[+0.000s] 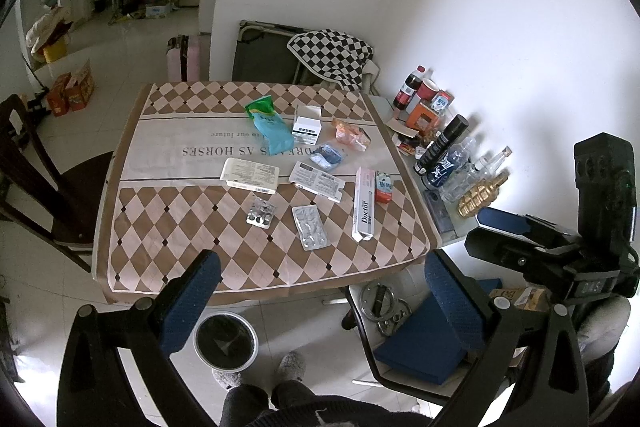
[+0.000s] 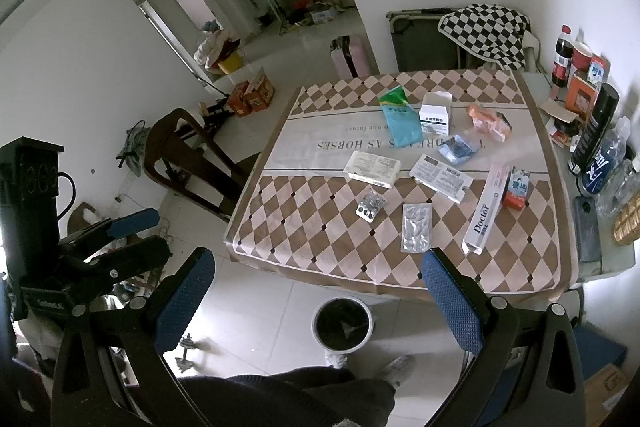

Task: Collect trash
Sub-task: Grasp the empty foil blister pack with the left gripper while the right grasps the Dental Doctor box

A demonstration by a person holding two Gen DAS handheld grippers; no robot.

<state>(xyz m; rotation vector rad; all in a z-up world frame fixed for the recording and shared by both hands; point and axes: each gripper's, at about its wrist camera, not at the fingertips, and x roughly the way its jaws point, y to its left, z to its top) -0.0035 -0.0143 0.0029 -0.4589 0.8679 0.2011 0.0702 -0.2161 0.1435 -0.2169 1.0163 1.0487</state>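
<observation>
Black-lined bin [image 1: 225, 341] held nothing visible; all packaging remained on the table [image 1: 168, 247]; both grippers [image 1: 320, 303] [image 2: 320, 301] gaped wide, empty.

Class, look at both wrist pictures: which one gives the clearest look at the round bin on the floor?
The right wrist view: the bin sits whole and unblocked between the fingers, in front of the table. In the left wrist view the bin is partly covered by the left gripper's finger.
</observation>
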